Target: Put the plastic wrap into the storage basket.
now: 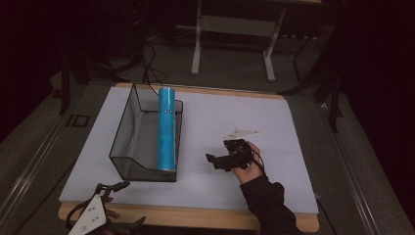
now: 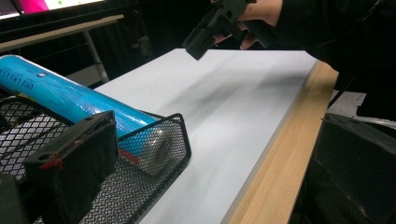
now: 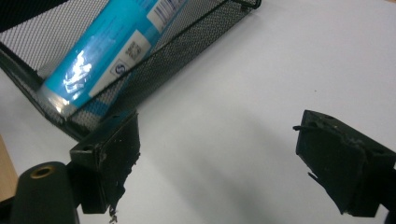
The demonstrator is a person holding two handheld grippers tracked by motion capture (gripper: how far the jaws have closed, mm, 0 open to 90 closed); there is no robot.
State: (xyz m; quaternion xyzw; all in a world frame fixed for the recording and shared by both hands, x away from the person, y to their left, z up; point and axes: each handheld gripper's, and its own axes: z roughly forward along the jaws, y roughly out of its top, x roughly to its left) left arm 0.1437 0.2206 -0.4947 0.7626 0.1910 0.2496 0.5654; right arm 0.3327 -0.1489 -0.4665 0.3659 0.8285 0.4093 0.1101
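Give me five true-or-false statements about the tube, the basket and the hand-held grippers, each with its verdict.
1. The blue tube lies in the black mesh basket. True.
2. The right hand-held gripper grips the tube. False: its jaws are open over bare table.
3. The basket stands on the floor. False: it is on the white table.
4. The left hand-held gripper is at the table's near edge. True.
5. The tube is red. False: blue.
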